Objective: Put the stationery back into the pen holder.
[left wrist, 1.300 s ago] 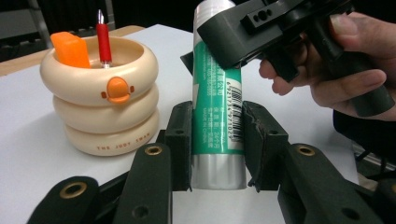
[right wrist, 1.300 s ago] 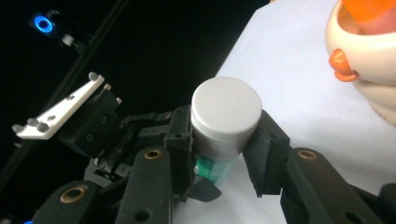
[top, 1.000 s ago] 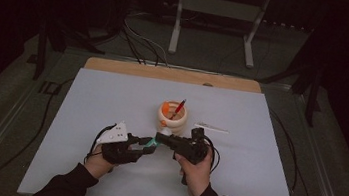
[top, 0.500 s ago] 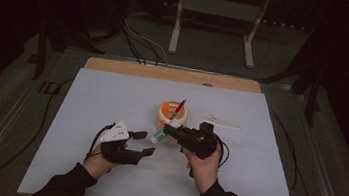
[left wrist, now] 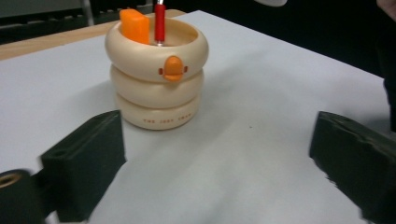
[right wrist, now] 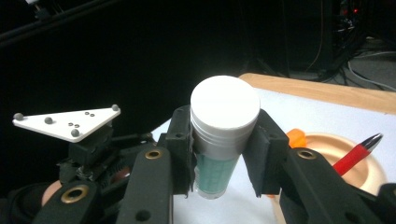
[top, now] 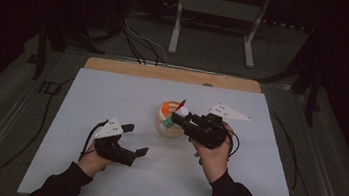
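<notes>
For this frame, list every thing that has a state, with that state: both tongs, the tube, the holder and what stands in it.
Left tongs: open, jaws just been opening, nothing between them.
Right tongs: shut on the white-capped tube, raised beside the holder.
White-capped tube: capped, gripped below its cap.
Ringed cream holder: upright on the table, open at the top.
Red pen: standing in the holder.
Orange block: standing in the holder.

the red pen is cut off by the top edge; small lettering on the duck-faced pen holder is unreadable.
</notes>
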### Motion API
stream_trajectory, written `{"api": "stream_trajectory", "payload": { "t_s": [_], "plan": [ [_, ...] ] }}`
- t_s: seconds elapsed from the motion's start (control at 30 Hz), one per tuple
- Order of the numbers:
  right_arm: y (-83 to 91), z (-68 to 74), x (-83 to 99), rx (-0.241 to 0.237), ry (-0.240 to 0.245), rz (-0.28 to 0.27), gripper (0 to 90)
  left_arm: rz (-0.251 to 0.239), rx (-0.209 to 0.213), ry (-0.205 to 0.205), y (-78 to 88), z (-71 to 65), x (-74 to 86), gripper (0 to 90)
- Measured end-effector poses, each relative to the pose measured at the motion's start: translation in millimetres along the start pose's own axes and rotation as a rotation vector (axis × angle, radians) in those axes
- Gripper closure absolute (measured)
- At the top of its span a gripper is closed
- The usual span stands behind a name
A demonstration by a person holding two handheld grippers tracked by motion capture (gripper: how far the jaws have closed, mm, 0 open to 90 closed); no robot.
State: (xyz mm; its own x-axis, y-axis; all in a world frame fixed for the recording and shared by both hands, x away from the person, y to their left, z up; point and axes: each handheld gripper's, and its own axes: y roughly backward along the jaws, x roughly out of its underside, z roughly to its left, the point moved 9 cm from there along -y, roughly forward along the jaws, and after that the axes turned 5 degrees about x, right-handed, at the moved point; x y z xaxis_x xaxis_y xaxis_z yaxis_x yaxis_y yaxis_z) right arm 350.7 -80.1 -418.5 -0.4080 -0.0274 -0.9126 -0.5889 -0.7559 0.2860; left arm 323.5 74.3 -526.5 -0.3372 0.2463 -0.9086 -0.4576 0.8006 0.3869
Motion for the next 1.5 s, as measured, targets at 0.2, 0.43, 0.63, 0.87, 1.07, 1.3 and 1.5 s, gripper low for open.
{"api": "stream_trajectory", "payload": {
  "t_s": [0.2, 0.43, 0.63, 0.87, 1.07, 1.3, 1.5],
  "plan": [
    [-1.5, -2.8, -5.1, 0.013, 0.029, 0.01, 65.7, -0.006, -0.055, -0.043, 6.6, 7.8, 1.2, 0.1],
    [-0.5, -6.0, -15.6, 0.027, 0.053, 0.005, 65.7, -0.008, -0.104, -0.026, 17.4, 18.9, 4.0, 0.1],
    [0.4, -13.1, -26.3, 0.04, 0.053, 0.001, 65.7, -0.01, -0.138, -0.012, 27.2, 26.9, 7.9, 0.1],
    [0.0, -25.1, -33.7, 0.067, 0.065, 0.0, 65.7, -0.019, -0.212, 0.005, 43.4, 41.8, 16.9, 0.1],
    [-4.0, -34.1, -33.9, 0.099, 0.08, 0.014, 65.7, -0.029, -0.25, 0.043, 60.8, 52.1, 25.4, 0.2],
    [-8.9, -43.3, -36.0, 0.134, 0.094, 0.026, 65.7, -0.031, -0.267, 0.064, 75.1, 57.4, 34.5, 0.2],
    [-17.0, -48.0, -39.2, 0.159, 0.121, 0.045, 65.6, -0.032, -0.281, 0.079, 79.6, 60.0, 39.7, 0.2]
  ]
}}
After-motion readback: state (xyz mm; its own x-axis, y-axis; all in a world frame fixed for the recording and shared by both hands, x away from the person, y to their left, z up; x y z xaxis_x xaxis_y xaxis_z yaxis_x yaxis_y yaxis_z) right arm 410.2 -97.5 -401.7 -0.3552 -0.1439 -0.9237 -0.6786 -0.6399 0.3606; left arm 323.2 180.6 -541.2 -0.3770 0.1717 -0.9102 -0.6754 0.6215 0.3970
